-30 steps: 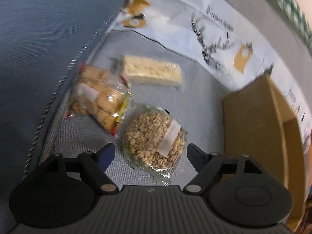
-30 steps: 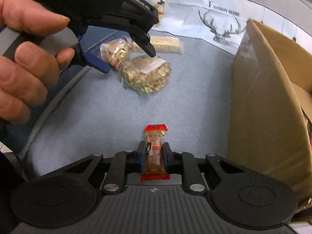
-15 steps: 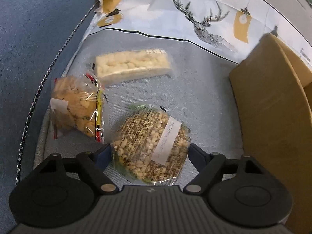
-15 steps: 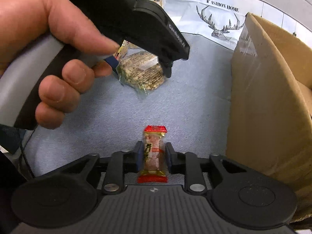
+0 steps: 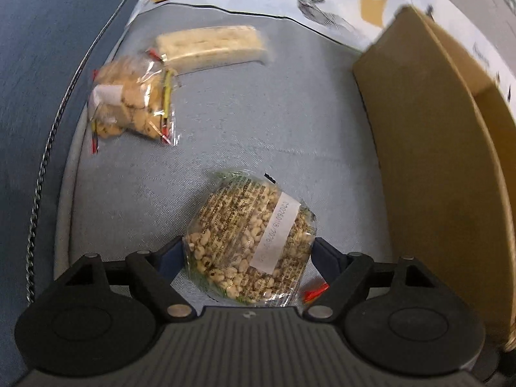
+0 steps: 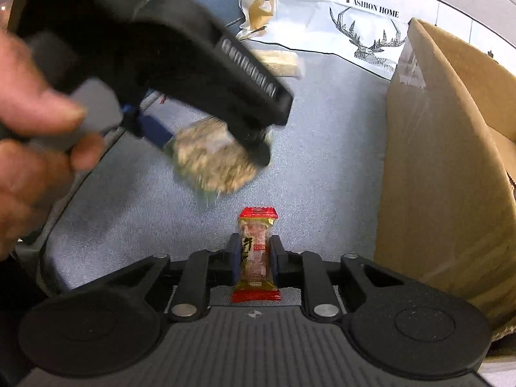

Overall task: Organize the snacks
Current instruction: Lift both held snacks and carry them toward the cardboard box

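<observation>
I am holding my right gripper narrow, clamped on one small red-ended candy bar at the bottom centre of the right view. At the bottom of the left view, my left gripper is standing wide, with the round puffed-grain cake now sitting between its blue fingers. A second ago those fingers were short of the cake, flanking only its near edge; now its widest part is between them. Whether they are pressing on the wrapper yet I cannot tell, though the cake looks lifted and blurred in the right view. I judge that this pick is nearly made and the trip to the box comes next.

Farther up on the grey cloth, in the upper left of the left view, are lying one clear bag of small cookies and beyond it one pale rice bar. That makes four snacks: two at my grippers, two waiting. One cardboard box is standing along the right edge, open.
</observation>
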`<state>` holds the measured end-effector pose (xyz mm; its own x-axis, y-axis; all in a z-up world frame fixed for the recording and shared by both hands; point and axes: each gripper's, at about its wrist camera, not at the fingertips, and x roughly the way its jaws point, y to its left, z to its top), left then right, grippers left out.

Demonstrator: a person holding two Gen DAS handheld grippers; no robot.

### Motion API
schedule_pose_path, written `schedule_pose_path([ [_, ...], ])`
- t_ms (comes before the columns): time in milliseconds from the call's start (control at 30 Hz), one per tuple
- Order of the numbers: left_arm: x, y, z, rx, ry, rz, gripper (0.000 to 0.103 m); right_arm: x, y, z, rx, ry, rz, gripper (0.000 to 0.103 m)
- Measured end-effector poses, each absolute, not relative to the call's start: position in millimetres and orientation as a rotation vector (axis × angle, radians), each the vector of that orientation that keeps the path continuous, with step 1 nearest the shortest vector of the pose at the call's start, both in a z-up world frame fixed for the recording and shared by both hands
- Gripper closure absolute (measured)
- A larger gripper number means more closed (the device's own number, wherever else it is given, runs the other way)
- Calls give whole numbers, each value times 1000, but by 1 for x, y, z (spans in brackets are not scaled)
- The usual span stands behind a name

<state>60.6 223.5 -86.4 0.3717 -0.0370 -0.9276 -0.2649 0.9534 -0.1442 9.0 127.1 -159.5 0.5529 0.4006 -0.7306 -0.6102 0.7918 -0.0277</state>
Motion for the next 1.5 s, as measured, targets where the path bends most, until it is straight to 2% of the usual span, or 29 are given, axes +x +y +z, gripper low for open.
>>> schedule_pose_path([
  [467, 69, 214, -87, -220, 1190, 163, 15, 2, 125, -162, -346, 758, 628, 81],
  [800, 68, 216, -84, -226, 1174, 165, 17, -6, 125, -160, -355, 735, 625, 85],
  [1267, 57, 227, -66, -302, 1091, 154, 17, -21, 116, -149, -329, 657, 631, 85],
  [1500, 44, 226, -41, -398, 965, 167, 17, -31, 110, -142, -317, 630, 628, 85],
])
